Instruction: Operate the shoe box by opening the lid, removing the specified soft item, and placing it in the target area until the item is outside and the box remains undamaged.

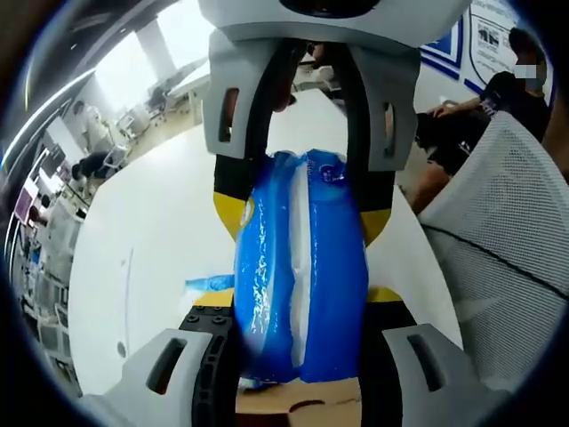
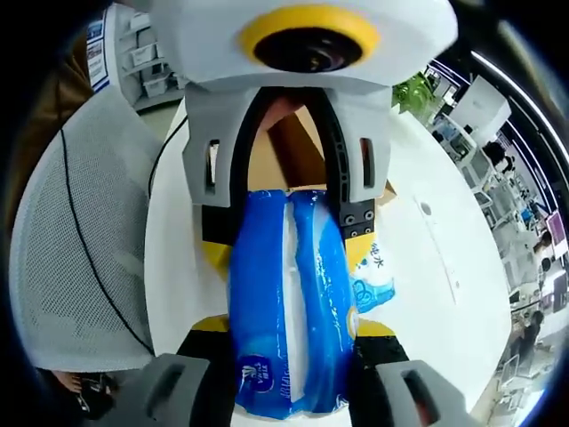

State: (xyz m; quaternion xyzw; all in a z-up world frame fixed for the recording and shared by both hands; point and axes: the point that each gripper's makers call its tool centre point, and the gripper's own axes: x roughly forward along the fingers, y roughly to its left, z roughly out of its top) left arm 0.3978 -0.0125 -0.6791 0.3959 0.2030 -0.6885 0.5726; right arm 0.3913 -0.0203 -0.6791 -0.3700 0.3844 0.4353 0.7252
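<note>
A soft blue plastic tissue pack (image 1: 302, 276) is held in the air between both grippers, end to end. In the left gripper view my left gripper (image 1: 298, 307) is shut on its near end, and the right gripper (image 1: 302, 218) comes in from the top and clamps the far end. The right gripper view shows the same pack (image 2: 284, 302), with my right gripper (image 2: 292, 327) shut on its near end and the left gripper (image 2: 289, 251) shut on the far end. The brown cardboard shoe box (image 2: 289, 147) sits behind the pack; a strip of the box (image 1: 298, 407) also shows below it.
A white table (image 1: 160, 231) lies under everything. A second blue-and-white packet (image 2: 373, 276) lies on it beside the pack. A grey mesh chair back (image 1: 507, 222) stands at the table's edge, with a seated person (image 1: 498, 98) beyond. Desks and shelves fill the background.
</note>
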